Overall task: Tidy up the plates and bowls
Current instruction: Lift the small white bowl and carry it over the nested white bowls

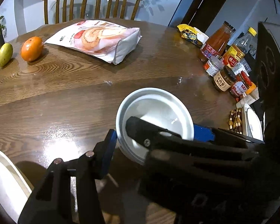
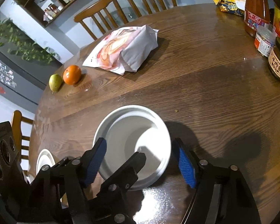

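A white bowl (image 1: 158,108) (image 2: 132,127) stands on the wooden table (image 1: 65,97), and a second rim inside it suggests two nested bowls. My left gripper (image 1: 121,128) is shut on the near left rim: its blue pad (image 1: 111,145) lies against the outside wall and its black finger (image 2: 138,160) reaches inside. My right gripper (image 2: 140,143) is open and straddles the bowl from the near side. Its left pad (image 2: 95,160) is at the left wall, and a narrow gap shows between the rim and its right pad (image 2: 185,166) (image 1: 203,132).
Another white dish (image 1: 3,177) (image 2: 44,158) sits at the near left edge, and a plate (image 1: 253,125) at the right. A snack bag (image 1: 99,37), an orange (image 1: 32,48) and a pear (image 1: 4,54) lie farther back. Jars and bottles (image 1: 224,74) crowd the right; nuts (image 1: 235,119) are nearby.
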Demonstrator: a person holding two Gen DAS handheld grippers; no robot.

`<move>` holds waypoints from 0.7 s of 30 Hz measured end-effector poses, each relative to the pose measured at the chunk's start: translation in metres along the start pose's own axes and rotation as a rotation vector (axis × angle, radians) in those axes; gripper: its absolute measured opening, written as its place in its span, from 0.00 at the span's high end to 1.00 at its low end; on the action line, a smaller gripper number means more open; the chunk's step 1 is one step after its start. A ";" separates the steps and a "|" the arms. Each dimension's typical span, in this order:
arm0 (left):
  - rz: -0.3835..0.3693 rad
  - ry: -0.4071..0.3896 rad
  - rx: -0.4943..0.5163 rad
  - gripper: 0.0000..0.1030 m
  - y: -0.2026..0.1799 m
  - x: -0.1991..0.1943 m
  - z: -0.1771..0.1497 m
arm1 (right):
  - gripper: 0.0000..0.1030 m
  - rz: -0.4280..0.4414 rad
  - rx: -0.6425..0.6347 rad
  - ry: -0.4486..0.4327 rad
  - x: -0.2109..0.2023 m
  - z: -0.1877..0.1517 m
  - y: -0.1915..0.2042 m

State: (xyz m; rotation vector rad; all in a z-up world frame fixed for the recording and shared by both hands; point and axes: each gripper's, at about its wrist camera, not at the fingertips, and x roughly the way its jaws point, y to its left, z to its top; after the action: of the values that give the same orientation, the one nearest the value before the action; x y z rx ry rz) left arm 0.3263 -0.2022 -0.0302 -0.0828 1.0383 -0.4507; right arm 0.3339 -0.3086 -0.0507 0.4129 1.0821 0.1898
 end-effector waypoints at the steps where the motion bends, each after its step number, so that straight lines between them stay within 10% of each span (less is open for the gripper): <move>1: 0.002 0.001 0.002 0.54 0.000 0.000 0.000 | 0.28 -0.001 -0.003 -0.002 0.000 0.000 0.001; 21: 0.070 0.012 0.001 0.53 0.003 -0.008 0.000 | 0.39 0.000 -0.033 -0.009 0.000 -0.001 0.014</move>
State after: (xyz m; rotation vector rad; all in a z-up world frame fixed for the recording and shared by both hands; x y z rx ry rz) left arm 0.3238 -0.1958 -0.0245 -0.0429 1.0498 -0.3887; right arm 0.3342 -0.2957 -0.0453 0.3839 1.0686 0.2047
